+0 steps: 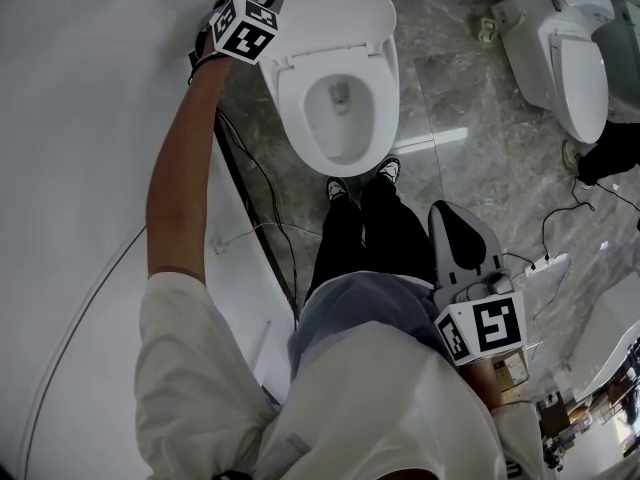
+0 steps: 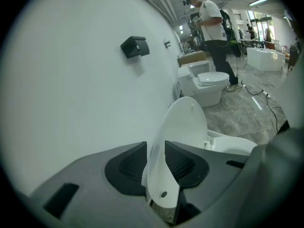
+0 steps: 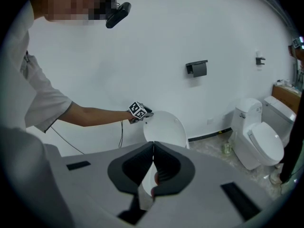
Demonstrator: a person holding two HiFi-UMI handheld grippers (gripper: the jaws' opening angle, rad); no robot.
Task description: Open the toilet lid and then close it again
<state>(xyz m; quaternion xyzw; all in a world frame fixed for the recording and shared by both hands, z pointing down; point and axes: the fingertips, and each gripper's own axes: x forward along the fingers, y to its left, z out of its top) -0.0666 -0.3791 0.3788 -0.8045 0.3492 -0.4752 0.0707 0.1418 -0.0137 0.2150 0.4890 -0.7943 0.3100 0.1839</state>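
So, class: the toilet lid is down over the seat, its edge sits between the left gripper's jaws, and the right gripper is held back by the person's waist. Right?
No: the toilet lid is raised, not down over the seat, as the head view shows. Its edge is between the left gripper's jaws; the right gripper is by the waist.

Grey marbled floor (image 1: 470,98), with fixtures.
On it stand a toilet (image 1: 300,118) with raised lid, a second toilet (image 1: 560,48), black cables (image 1: 262,183) and the person's shoes (image 1: 338,188).
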